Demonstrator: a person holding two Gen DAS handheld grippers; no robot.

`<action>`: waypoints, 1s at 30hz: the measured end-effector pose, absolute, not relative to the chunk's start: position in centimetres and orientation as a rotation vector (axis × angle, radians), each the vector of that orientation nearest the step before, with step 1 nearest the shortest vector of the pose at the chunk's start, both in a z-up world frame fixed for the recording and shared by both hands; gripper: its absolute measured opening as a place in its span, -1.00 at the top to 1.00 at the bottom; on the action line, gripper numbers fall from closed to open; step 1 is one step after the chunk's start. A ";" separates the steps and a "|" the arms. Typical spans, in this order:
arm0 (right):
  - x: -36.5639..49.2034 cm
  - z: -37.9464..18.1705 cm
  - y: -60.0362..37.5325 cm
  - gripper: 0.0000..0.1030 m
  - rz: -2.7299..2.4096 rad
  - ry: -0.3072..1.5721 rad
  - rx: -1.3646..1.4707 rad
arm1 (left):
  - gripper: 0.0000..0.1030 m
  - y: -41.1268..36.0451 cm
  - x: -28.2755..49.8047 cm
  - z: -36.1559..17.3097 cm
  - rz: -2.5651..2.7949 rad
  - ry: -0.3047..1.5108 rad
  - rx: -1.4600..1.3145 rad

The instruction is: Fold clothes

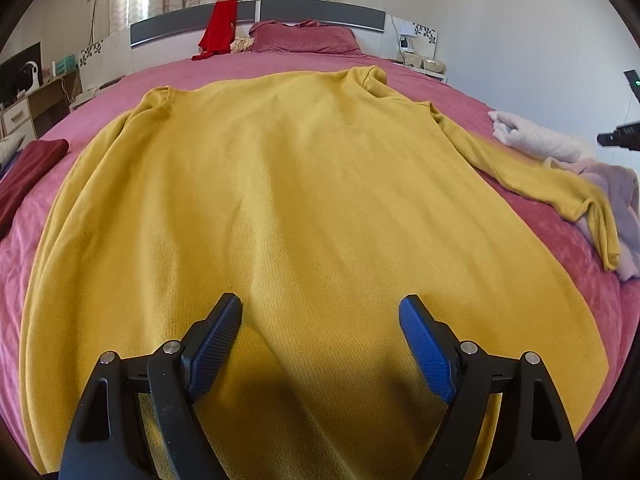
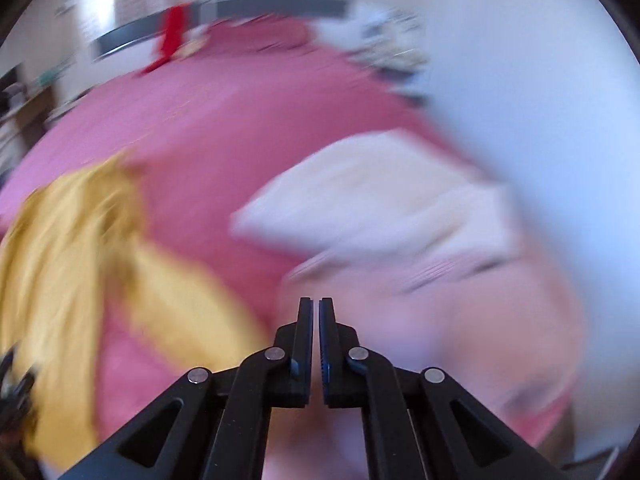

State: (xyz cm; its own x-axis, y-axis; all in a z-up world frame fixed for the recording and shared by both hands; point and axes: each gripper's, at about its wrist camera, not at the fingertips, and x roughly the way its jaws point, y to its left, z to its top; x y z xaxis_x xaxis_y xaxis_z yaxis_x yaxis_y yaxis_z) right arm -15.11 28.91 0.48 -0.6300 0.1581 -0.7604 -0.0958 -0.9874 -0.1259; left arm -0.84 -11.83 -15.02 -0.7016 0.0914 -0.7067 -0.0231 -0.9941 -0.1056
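A mustard-yellow sweater (image 1: 288, 200) lies spread flat on the pink bed (image 1: 248, 68), collar toward the headboard, its right sleeve (image 1: 532, 176) stretched out to the right. My left gripper (image 1: 320, 312) hovers over the sweater's lower hem, jaws wide apart with nothing between the blue pads (image 1: 424, 344). The right wrist view is smeared by motion. There my right gripper (image 2: 316, 304) is shut with nothing between its jaws, above a pale pink garment (image 2: 460, 320). The yellow sweater (image 2: 72, 248) shows at its left. The right gripper's black body (image 1: 620, 136) appears at the left wrist view's right edge.
A white towel (image 1: 532, 136) and a lilac garment (image 1: 616, 196) lie at the bed's right side. A dark red folded cloth (image 1: 28, 168) sits at the left edge. A red garment (image 1: 218, 28) hangs on the headboard beside a pink pillow (image 1: 304, 36). A white wall (image 1: 520, 40) runs along the right.
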 end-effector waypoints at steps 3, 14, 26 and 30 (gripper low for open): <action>-16.5 1.5 34.9 0.57 2.530 0.162 -1.227 | -0.60 -11.8 -0.9 -15.0 2.844 -0.126 -1.185; -12.6 -10.5 27.0 0.41 2.583 0.425 -1.807 | -0.61 -11.7 -1.0 -15.3 2.848 -0.128 -1.178; -18.0 -3.6 31.4 0.90 2.843 0.552 -1.655 | -0.61 -11.9 -0.8 -15.2 2.842 -0.139 -1.181; -21.3 4.0 37.0 0.90 2.840 0.338 -1.348 | -0.62 -11.9 -0.8 -15.1 2.842 -0.139 -1.182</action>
State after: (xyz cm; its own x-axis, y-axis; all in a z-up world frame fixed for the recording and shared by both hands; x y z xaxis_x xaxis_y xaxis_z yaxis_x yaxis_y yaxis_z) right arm -21.31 37.00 4.01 -0.6362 -0.1091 -0.7638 -0.0734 -0.9769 0.2007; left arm -0.81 -11.92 -15.13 -0.7041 0.0904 -0.7043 -0.0213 -0.9941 -0.1064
